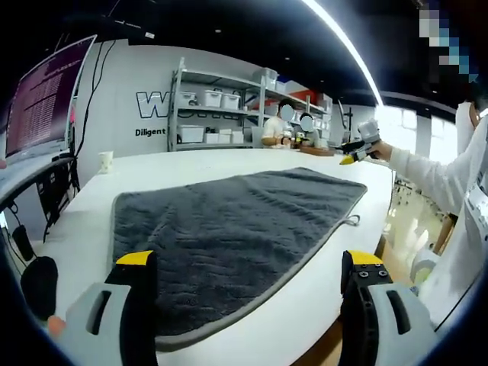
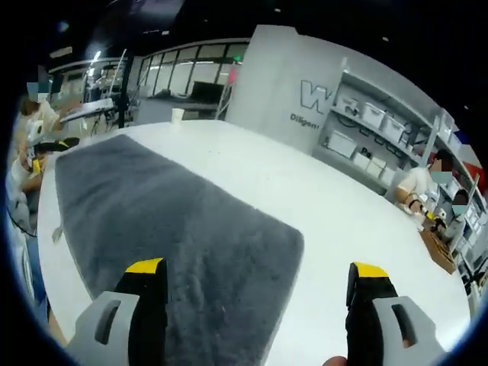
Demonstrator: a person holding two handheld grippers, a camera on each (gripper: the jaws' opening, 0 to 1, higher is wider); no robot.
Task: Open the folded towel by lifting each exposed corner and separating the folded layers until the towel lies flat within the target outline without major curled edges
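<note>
Currently, towel: the dark grey plush terry towel (image 1: 229, 236) lies spread across the middle of the left gripper view and the left half of the right gripper view, on the white round-edged table (image 1: 320, 305); no target outline can be made out.
Left gripper: the left gripper (image 1: 252, 267), at the bottom of its own view, stands wide open with yellow-tipped black jaws, holding nothing; one jaw sits over the towel's near left part, the other over bare table.
Right gripper: the right gripper (image 2: 259, 276) is likewise spread wide and empty at the bottom of its view, and it also shows small at the right of the left gripper view, raised beyond the towel's far corner.
Materials: thick, soft, ridged pile with a stitched grey border and a small hanging loop (image 1: 351, 221) at the right edge; the tabletop looks smooth and slick.
Risk: a pinch that catches both layers would likely drag the whole towel across the slick table instead of parting it.
Risk: the near hem runs close to the table edge, so a pull toward the person could slide it off.
Risk: the limp pile may curl at a released corner.
</note>
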